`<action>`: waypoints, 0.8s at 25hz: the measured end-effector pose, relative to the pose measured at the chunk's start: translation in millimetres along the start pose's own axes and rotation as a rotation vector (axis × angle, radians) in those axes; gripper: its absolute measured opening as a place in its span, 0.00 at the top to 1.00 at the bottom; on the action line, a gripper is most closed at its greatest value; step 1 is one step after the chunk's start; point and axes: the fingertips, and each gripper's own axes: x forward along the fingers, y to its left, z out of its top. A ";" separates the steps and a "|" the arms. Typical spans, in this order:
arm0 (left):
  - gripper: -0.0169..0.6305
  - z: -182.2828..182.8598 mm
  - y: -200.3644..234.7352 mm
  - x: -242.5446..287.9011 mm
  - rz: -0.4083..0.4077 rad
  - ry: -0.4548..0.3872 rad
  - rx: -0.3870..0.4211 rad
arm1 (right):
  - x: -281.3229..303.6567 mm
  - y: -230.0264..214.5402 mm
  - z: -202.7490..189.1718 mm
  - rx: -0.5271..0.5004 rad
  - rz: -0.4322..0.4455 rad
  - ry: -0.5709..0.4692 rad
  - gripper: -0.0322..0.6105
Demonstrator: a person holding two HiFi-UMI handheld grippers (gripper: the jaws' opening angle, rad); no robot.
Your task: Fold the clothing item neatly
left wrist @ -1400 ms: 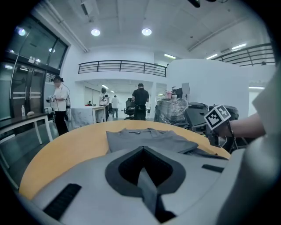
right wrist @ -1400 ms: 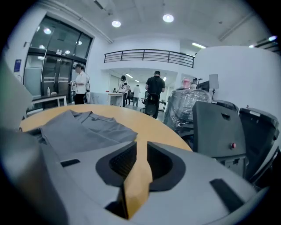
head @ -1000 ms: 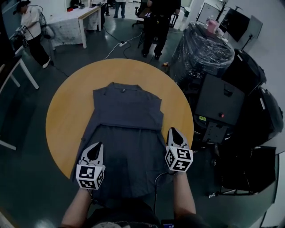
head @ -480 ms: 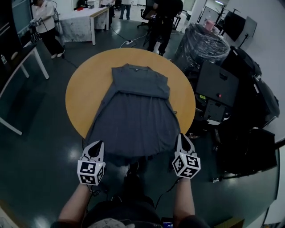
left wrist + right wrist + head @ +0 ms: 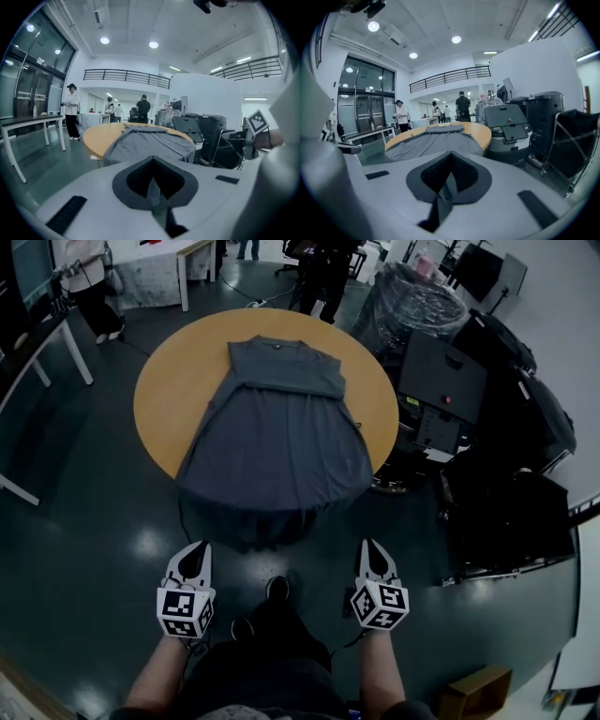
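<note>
A grey sleeveless dress [image 5: 277, 427] lies flat on the round wooden table [image 5: 161, 395], collar at the far side, its hem hanging over the near edge. Both grippers are well short of the table, above the dark floor. My left gripper [image 5: 190, 555] is shut with nothing between its jaws. My right gripper [image 5: 373, 550] is also shut and empty. In the left gripper view the dress [image 5: 149, 140] and table [image 5: 99, 136] lie ahead of the shut left gripper [image 5: 152, 180]. The right gripper view shows the dress [image 5: 433, 141] beyond the shut right gripper [image 5: 449, 180].
A black plastic-wrapped bin [image 5: 412, 307] and a black equipment cart [image 5: 441, 381] stand right of the table, with more dark gear [image 5: 511, 484] beside them. A white table [image 5: 159, 263] and people stand at the back. A cardboard box [image 5: 478, 692] sits at the lower right.
Both grippers have drawn back off the dress and away from the table. The dress has slid toward the near edge, so its hem now hangs over it.
</note>
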 end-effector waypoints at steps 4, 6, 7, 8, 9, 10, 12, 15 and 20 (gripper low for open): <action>0.96 -6.3 -4.4 0.8 0.002 0.008 -0.001 | 5.6 12.7 -22.5 0.003 0.047 0.038 0.96; 0.96 -5.2 -6.0 1.1 0.026 0.009 0.000 | 13.9 20.3 -38.2 -0.012 0.077 0.073 0.96; 0.96 -5.1 -7.6 1.3 0.040 0.010 0.002 | 18.9 23.1 -45.6 -0.021 0.092 0.089 0.96; 0.96 -5.8 -10.0 1.7 0.054 0.011 0.002 | 23.7 24.6 -52.2 -0.028 0.106 0.101 0.96; 0.96 -7.6 -13.1 1.9 0.065 0.010 0.000 | 27.5 24.6 -58.5 -0.034 0.118 0.108 0.96; 0.96 -10.5 -16.2 1.9 0.074 0.007 -0.003 | 30.5 22.9 -65.4 -0.041 0.127 0.113 0.96; 0.96 -18.2 -19.1 4.7 0.089 -0.014 0.007 | 37.8 13.3 -82.6 -0.058 0.134 0.122 0.96; 0.96 -41.9 -16.5 18.4 0.104 -0.046 0.048 | 54.4 -16.5 -122.7 -0.060 0.119 0.166 0.95; 0.96 -119.6 2.2 66.4 0.082 -0.016 0.060 | 99.0 -62.3 -210.8 -0.026 0.087 0.274 0.79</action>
